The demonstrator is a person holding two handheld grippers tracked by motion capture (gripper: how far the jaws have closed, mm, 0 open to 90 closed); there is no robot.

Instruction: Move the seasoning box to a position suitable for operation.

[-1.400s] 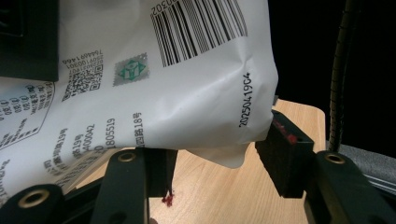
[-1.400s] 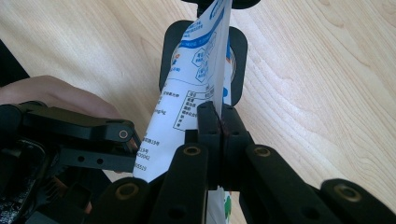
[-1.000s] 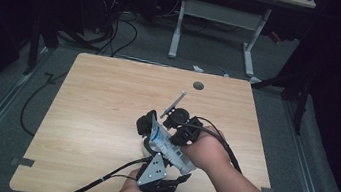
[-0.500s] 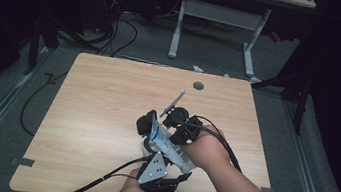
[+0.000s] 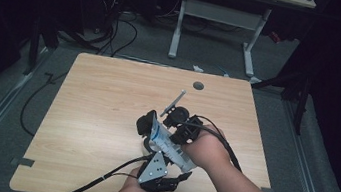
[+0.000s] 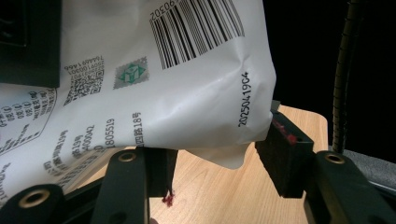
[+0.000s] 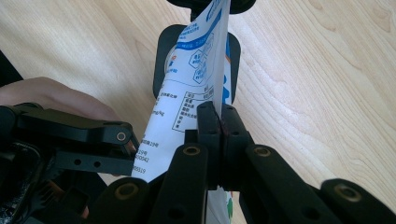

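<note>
Printed pouch cut off and partly covered

The white printed plastic pouch (image 6: 140, 84) runs past the top and left edges of the left gripper view, its small print too blurred to read. In the high view, the right hand (image 5: 206, 149) covers part of it, and the thin grey stick (image 5: 173, 101) on the light wooden counter (image 5: 100, 111) is too small to tell.

wooden table (image 5: 90, 115) (grommet hole (image 5: 198, 86)), floor cables (image 5: 117, 28)

White pouch (image 5: 168, 143) held between both hand-held grippers, left (image 5: 160, 175), right (image 5: 182, 125), seemingly above wooden table (image 5: 97, 101).
</note>
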